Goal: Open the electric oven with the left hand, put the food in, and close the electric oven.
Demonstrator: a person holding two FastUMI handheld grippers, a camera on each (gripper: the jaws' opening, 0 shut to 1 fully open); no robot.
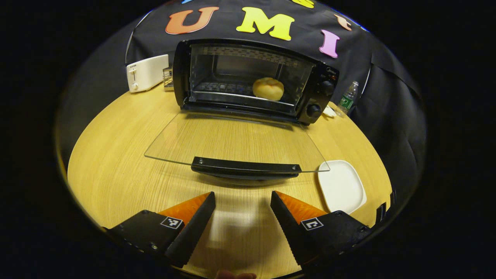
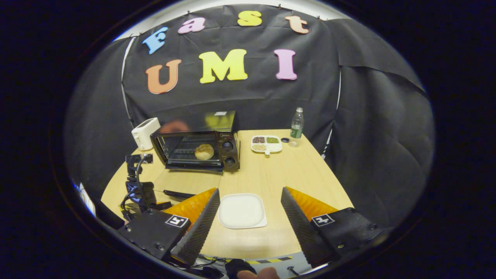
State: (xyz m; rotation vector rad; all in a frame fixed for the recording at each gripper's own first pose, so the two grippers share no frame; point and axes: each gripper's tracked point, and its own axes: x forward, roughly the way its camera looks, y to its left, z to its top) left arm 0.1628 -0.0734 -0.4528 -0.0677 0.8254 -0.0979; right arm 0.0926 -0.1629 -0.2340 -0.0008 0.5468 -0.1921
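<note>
On the far side of the table [image 2: 267, 174] sits the oven [image 1: 248, 79], its glass door [image 1: 236, 141] folded down flat. Inside rests a bun [image 1: 268, 88]. Both the left gripper [image 1: 243, 205] and right gripper [image 2: 250, 201] hang apart, empty.

My fingers stand wide apart with nothing between them – my right gripper [image 2: 250, 203] hangs over the near edge of the wooden table [image 2: 294, 174]. A white plate [image 2: 242, 210] lies bare just ahead. Farther off the electric oven [image 2: 197, 147] has its glass door [image 2: 186, 182] folded down flat, a bun [image 2: 204, 151] inside. The left gripper [image 2: 139, 190] waits by the door's handle – not touching.
</note>
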